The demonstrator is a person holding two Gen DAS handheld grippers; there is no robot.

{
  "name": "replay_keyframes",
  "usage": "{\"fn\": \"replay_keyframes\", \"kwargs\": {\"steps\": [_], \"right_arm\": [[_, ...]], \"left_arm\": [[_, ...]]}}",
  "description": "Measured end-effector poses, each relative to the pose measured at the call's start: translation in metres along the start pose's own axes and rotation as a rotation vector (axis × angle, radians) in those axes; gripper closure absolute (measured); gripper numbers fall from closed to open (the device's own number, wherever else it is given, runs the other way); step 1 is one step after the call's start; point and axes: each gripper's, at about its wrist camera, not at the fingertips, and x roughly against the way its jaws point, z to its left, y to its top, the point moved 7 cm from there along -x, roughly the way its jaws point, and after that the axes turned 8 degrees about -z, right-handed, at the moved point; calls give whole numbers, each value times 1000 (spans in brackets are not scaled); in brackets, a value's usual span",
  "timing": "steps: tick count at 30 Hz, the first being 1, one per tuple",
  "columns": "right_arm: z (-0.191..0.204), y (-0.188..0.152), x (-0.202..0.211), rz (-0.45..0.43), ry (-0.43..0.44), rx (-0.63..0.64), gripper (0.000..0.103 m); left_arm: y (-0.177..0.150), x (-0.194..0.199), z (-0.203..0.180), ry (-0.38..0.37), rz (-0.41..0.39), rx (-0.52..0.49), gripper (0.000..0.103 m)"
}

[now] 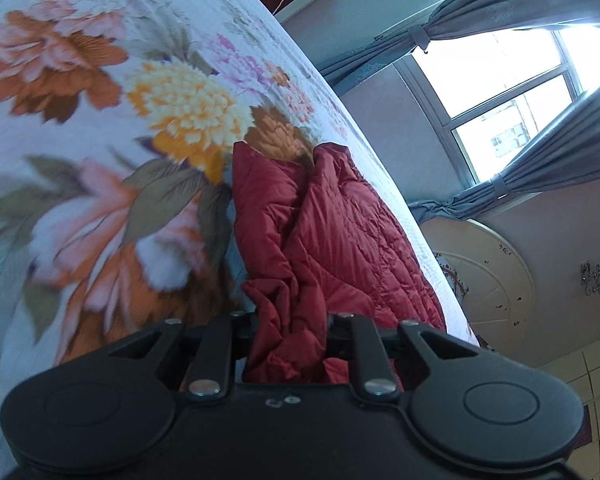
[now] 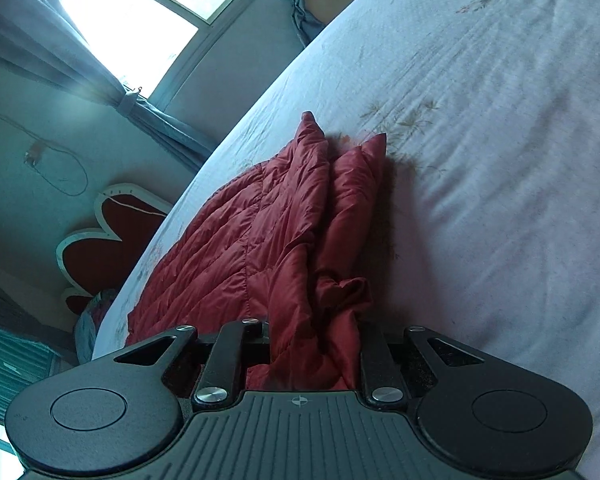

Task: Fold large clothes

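Presently, step in hand: carrying one edge of the red quilted garment (image 1: 332, 232) across the bed (image 1: 100, 128), judging by both hands gripping cloth at once.
Left gripper (image 1: 288, 344): jaws nearly closed, red fabric bunched between them and running up out of the grip.
Right gripper (image 2: 314, 344): likewise pinched close on a gathered fold of the same garment (image 2: 260, 232).
Garment's place: draped along the bed's edge, the window-side one; in the left view it lies to the right of the large printed flowers, in the right view left of the plain pale stretch of bed (image 2: 480, 160).
Far end: two peaked corners stand up at the far end, touching the cover.
Doing it well: keep both grips level and equally apart so the held edge stays taut, not sagging in the middle.
Landing: lay the edge onto the far corners, aligning seam to seam before letting go.
Risk: slick quilted fabric may slip from a shallow pinch; the bunching near each jaw could set a crooked crease.
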Motion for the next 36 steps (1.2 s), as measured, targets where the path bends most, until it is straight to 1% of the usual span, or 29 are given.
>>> {"fn": "replay_keyframes", "kwargs": {"steps": [4, 7, 13, 19, 26, 30, 32, 33, 34, 35, 36], "right_arm": [[-6, -5, 12, 12, 9, 11, 87], [-9, -5, 13, 27, 12, 11, 87], [-22, -11, 3, 61, 5, 24, 86], [-31, -14, 2, 79, 25, 26, 86], [-36, -14, 0, 88, 36, 16, 86], [-35, -13, 1, 86, 37, 3, 86], [-35, -12, 3, 91, 40, 10, 85], [-36, -11, 3, 93, 38, 9, 79], [-37, -9, 6, 90, 37, -1, 70], [-39, -6, 10, 81, 29, -13, 67], [-41, -2, 15, 65, 10, -17, 61]], "left_arm": [[-13, 21, 6, 10, -18, 4, 85], [-20, 28, 11, 22, -21, 0, 85], [-28, 27, 9, 70, -53, -66, 83], [-33, 26, 9, 93, -63, -89, 82], [-34, 23, 1, 143, -53, -163, 79], [-34, 24, 2, 142, -49, -170, 78], [-34, 25, 3, 134, -45, -165, 77], [-33, 26, 4, 125, -46, -155, 76], [-33, 28, 5, 108, -51, -134, 72], [-32, 32, 7, 100, -63, -109, 58], [-31, 38, 9, 90, -83, -87, 50]]}}
